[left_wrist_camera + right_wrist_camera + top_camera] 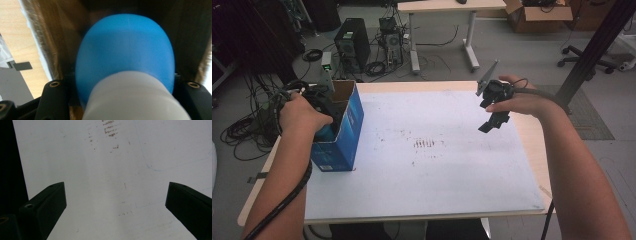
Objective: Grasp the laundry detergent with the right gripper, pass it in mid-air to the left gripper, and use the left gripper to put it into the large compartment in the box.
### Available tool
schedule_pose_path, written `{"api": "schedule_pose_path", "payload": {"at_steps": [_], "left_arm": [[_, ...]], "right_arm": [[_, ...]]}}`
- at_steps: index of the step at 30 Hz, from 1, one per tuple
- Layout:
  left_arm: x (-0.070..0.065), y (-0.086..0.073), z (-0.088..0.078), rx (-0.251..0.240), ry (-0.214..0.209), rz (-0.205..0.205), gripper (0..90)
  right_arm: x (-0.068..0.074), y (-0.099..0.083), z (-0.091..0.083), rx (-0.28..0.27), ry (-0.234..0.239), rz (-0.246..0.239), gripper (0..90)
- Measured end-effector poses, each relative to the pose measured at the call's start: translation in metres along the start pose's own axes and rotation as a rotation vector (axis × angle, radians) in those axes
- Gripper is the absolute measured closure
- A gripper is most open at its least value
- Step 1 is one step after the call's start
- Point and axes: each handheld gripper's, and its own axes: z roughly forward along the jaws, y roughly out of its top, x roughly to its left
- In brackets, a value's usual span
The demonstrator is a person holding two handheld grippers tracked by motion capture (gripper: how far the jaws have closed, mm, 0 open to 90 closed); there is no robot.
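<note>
The left gripper [324,107] is down inside the open top of a blue box [343,134] that stands at the left edge of the table [437,190]. Its jaws are squeezed tight on a blue and white bottle [125,57], which is inside the box between its brown walls. The right gripper [493,122] hangs over the right side of the white table top. Its jaws are spread wide and hold nothing.

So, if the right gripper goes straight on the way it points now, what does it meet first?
Most likely the white table top. The right gripper has open jaws and nothing between them, and its own view looks along them onto bare board.
</note>
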Motion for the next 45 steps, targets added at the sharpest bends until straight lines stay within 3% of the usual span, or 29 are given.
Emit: {"api": "schedule_pose_path", "payload": {"at_steps": [28,31,45], "left_arm": [[0.002,-0.001,0.008,0.001,-0.003,-0.001,38.0],[0.002,-0.001,0.008,0.011,-0.004,0.006,37.9],[0.000,-0.001,0.001,-0.019,-0.001,0.023,33.6]], "right_arm": [[-0.002,-0.004,-0.003,-0.014,-0.006,0.018,3.0],[-0.004,-0.006,-0.003,-0.020,-0.025,0.022,2.9],[-0.006,-0.012,-0.003,-0.019,-0.021,0.042,3.0]]}}
